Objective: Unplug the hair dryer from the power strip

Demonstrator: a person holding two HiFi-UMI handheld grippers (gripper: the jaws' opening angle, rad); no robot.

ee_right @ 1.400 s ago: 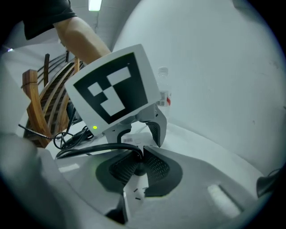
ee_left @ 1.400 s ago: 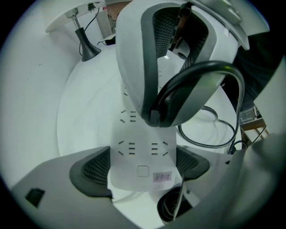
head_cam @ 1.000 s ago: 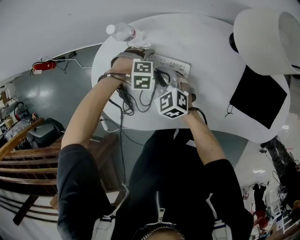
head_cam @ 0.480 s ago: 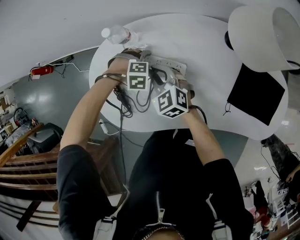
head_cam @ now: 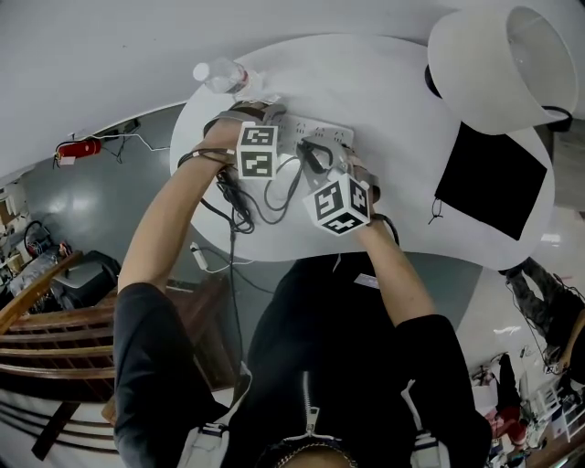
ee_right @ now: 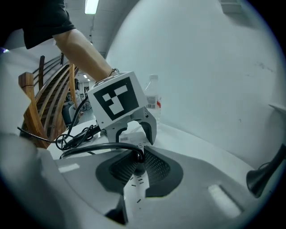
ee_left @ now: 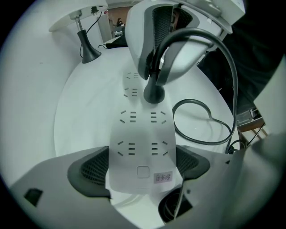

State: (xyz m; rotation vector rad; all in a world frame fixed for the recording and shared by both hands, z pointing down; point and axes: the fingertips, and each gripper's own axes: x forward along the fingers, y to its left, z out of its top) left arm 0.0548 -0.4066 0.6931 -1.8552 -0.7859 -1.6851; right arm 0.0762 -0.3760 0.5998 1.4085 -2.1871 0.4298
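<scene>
The left hand-held gripper (ee_left: pixel 142 166) squeezed the power strip (ee_left: pixel 140 129) between its jaws; the right hand-held gripper (ee_right: pixel 137 164) pinched the plug (ee_left: pixel 153 94), which needed a straight, steady pull out

- Pretty sure this is a lab or workshop room, not a home
- bare grey floor (head_cam: pixel 110 210), red fire extinguisher (head_cam: pixel 69 147) down by loose cables (head_cam: pixel 151 137)
- strip light (ee_right: pixel 91 6) overhead
</scene>
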